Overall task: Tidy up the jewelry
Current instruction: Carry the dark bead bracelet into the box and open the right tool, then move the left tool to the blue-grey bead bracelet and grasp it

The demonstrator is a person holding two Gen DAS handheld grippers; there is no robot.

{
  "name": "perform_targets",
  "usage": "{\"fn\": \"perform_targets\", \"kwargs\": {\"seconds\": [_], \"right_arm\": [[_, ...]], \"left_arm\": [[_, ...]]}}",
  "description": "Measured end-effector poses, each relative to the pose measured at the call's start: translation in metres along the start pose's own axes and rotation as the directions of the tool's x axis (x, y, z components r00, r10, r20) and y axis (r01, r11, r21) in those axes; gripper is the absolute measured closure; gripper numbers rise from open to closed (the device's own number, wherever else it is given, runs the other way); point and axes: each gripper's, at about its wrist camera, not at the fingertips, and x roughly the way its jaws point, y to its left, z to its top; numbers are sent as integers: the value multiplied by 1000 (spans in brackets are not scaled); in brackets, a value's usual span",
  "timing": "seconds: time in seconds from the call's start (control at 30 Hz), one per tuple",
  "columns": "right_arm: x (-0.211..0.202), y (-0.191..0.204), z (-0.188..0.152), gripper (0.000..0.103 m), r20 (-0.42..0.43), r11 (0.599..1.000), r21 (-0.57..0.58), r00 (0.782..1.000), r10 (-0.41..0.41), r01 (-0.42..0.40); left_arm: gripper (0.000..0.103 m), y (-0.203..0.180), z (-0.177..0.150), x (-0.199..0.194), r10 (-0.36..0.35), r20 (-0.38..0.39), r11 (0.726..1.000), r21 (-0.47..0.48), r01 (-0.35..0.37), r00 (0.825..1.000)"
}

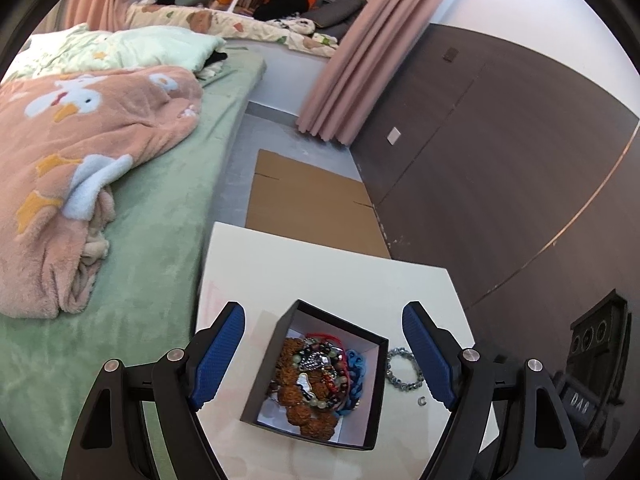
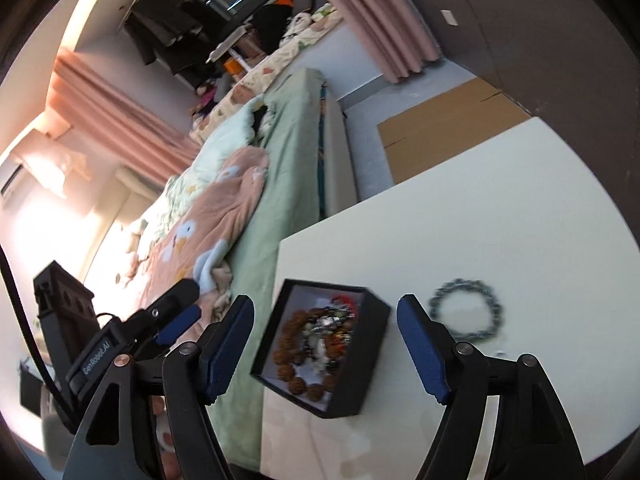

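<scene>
Sitting on the white table (image 1: 320, 272), the black box (image 1: 320, 372) holds a heap of bracelets (image 1: 316, 376) (brown beads, a red cord, a blue chain). Left of it lies the green bed (image 1: 160, 240). The left gripper (image 1: 324, 356) hangs over the box, fingers wide apart and empty. Just right of the box, a silver bracelet (image 1: 404, 370) lies on the table. The right gripper (image 2: 326, 346) is likewise spread and empty; the other tool's body in its view reads "GenRobot.AI".
</scene>
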Motion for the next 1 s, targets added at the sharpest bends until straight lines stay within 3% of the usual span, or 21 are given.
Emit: {"fn": "perform_targets", "kwargs": {"seconds": [0.2, 0.47, 0.7, 1.0], "right_arm": [[-28, -24, 10, 28, 29, 999, 20, 999, -45, 44], [-57, -64, 8, 28, -18, 990, 82, 993, -118, 119], [-86, -90, 8, 28, -23, 980, 133, 989, -145, 147], [-111, -127, 6, 28, -8, 967, 188, 984, -177, 175]], "left_arm": [[21, -13, -5, 6, -1, -8, 999, 44, 2, 1000], [21, -42, -22, 20, 10, -38, 990, 143, -4, 999], [22, -72, -37, 45, -34, -132, 987, 149, 54, 991], [23, -125, -57, 68, -4, -221, 943, 324, 78, 975]]}}
